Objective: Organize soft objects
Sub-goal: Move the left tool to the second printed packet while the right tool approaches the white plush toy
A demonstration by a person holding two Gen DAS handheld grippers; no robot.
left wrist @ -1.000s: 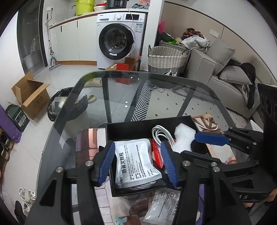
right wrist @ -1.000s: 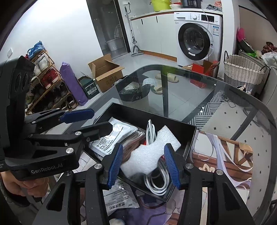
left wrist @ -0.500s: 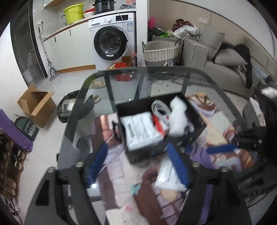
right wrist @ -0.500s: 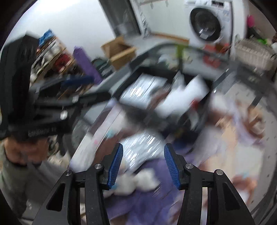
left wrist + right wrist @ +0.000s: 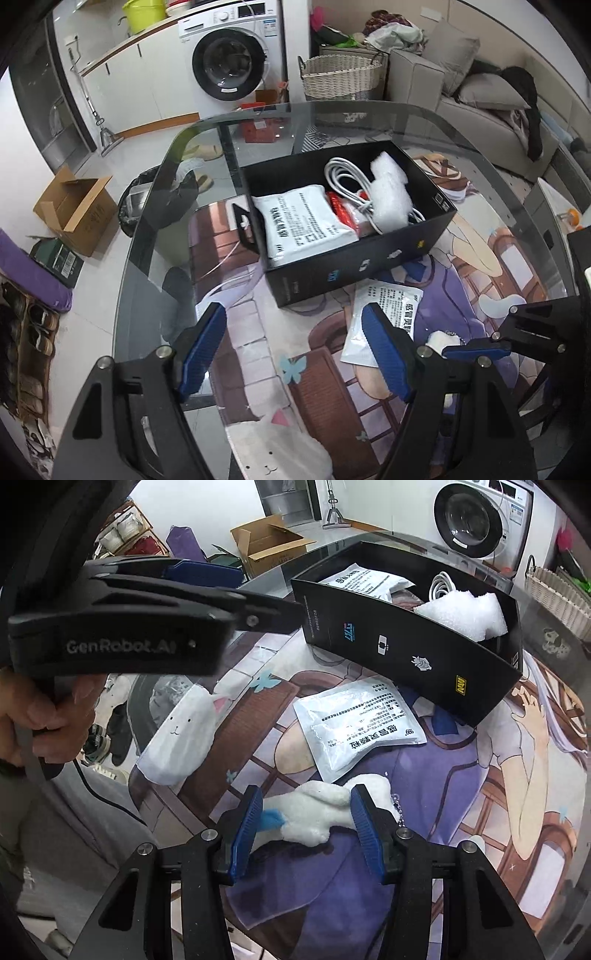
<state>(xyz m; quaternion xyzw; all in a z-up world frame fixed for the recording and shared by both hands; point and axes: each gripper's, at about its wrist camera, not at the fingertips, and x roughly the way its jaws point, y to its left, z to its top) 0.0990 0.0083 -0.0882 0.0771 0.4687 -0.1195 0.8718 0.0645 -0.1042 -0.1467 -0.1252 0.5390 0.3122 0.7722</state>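
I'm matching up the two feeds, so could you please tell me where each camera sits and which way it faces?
Left wrist: sits behind the open left gripper, looking down over the black box on the glass table; the right gripper shows too.
Right wrist: sits behind the right gripper, its fingers either side of a white plush toy; a hand holds the left gripper.
Shared: box and silver pouch.

The left tool (image 5: 293, 349) points steeply down, its 2 blue-padded fingers (image 5: 201, 347) spread wide with nothing between them. The right tool (image 5: 306, 829) also tilts steeply down, its jaws partly apart and straddling a white plush toy (image 5: 314, 816) without visibly squeezing it. In the right wrist view a bare hand (image 5: 44, 716) grips the left tool's handle from below
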